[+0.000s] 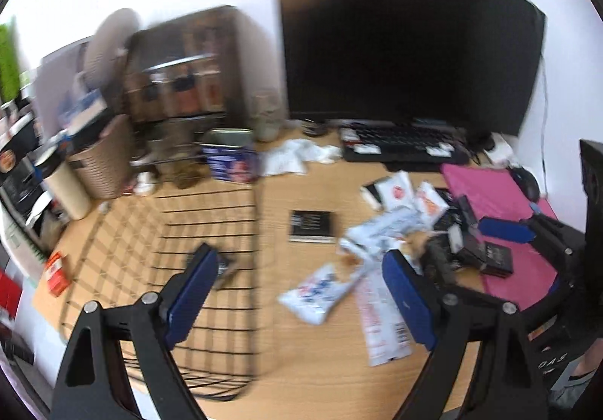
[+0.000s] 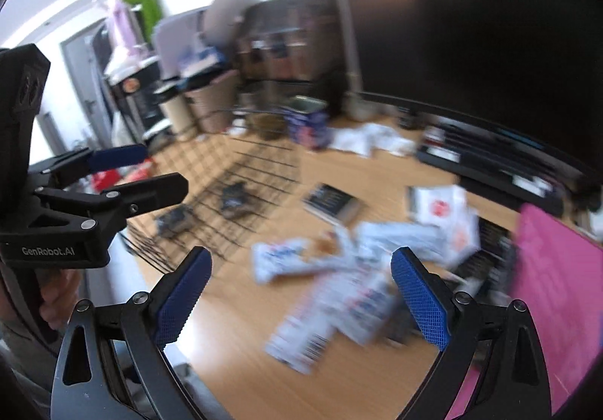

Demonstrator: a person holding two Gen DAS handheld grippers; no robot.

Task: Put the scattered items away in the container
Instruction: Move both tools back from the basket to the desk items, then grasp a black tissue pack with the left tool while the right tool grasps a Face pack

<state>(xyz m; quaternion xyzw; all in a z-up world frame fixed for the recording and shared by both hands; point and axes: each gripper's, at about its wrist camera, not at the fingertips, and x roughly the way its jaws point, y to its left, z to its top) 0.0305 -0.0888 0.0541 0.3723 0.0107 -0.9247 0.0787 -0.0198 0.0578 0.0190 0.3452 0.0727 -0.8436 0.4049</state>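
Black wire basket (image 1: pixel 211 231) sits upright at the left, a couple of dark items (image 2: pixel 235 195) inside. Right of it a small black book (image 1: pixel 312 226) lies flat, then white packets (image 1: pixel 377 242) lie jumbled, overlapping.

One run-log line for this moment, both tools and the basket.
left tool: open, empty | right tool: open, empty, above packets | wire basket: holds dark items | desk: packets still scattered
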